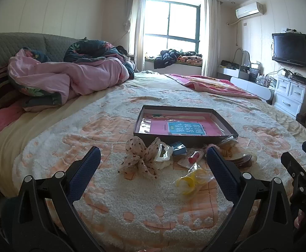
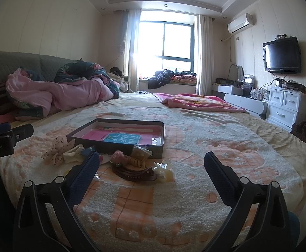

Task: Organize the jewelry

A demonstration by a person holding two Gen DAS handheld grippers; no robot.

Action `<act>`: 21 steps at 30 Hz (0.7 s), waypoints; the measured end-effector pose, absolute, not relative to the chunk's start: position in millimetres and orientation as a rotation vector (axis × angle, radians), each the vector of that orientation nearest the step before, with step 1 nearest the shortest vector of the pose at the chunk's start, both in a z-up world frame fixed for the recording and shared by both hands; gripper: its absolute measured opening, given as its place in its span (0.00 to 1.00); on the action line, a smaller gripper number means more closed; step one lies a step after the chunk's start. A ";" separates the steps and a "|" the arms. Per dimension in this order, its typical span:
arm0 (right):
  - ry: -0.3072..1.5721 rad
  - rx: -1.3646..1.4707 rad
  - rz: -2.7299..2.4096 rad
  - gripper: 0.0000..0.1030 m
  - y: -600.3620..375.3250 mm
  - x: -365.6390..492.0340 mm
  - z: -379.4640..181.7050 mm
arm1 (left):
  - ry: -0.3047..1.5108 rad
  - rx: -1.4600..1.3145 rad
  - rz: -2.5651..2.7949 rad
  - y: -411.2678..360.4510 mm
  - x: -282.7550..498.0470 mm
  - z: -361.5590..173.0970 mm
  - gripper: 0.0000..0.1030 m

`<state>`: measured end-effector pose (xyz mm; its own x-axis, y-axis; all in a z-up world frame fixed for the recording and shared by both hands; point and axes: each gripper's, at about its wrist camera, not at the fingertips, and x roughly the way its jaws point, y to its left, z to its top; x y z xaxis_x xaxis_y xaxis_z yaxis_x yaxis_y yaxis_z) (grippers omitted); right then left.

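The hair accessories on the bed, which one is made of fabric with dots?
The bow, leftmost in the pile: sheer beige fabric with dark dots. The others, like the yellow piece and brown claw clip, are plastic.

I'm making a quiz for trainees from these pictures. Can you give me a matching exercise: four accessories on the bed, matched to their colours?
Things:
1. fabric bow
2. claw clip
3. bagged rings
4. small box

Colours:
A. yellow
B. blue
C. cream with dark dots
D. dark brown

Pairs: 1-C, 2-D, 3-A, 4-B

All four lie on the blanket, outside the shallow tray.
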<state>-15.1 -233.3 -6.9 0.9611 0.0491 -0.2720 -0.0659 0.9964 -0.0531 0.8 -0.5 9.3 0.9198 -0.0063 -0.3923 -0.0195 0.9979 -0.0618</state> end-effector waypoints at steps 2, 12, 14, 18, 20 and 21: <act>0.275 -0.061 0.058 0.94 -233.5 -13.9 -6.8 | 0.404 -0.066 0.006 0.2 2.3 10.5 0.90; 0.275 -0.064 0.064 0.94 -230.2 -16.1 -5.2 | 0.405 -0.065 0.007 -0.1 1.1 10.2 0.90; 0.276 -0.065 0.067 0.94 -228.2 -15.2 -4.6 | 0.406 -0.068 0.005 1.5 2.3 11.5 0.90; 0.277 -0.069 0.077 0.94 -229.3 -15.0 -7.6 | 0.413 -0.072 0.004 6.5 6.3 13.9 0.90; 0.284 -0.078 0.087 0.94 -226.8 -13.8 -9.7 | 0.418 -0.074 0.005 10.5 9.2 14.9 0.90; 0.286 -0.083 0.087 0.94 -225.3 -12.8 -10.0 | 0.421 -0.075 0.008 13.0 11.0 15.4 0.90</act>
